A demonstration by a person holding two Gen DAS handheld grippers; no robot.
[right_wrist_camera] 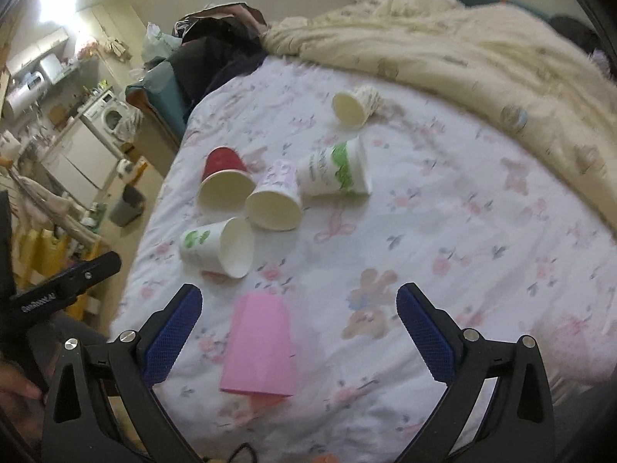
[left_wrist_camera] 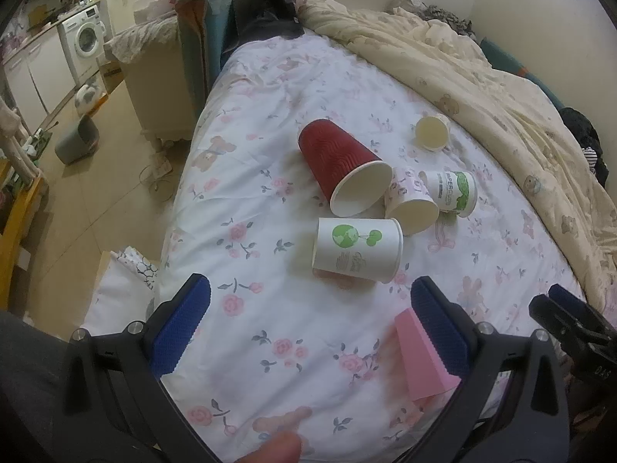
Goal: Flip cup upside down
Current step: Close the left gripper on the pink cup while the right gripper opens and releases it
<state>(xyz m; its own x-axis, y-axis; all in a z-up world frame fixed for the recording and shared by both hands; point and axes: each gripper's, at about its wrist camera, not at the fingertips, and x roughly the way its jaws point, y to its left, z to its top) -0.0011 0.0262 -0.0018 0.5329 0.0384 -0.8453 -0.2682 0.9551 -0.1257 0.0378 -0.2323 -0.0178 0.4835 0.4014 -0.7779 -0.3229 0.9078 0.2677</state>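
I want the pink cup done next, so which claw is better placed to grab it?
Right, probably. The pink cup sits upside down between the open right claw fingers, nearly centred. In the left view it lies behind the left claw's right finger, off to the side.

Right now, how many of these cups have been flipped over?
One looks done: the pink cup stands upside down near the right tool. Both tools, including the left tool, are open and hold nothing. Five cups lie on their sides, among them the red cup and globe cup.
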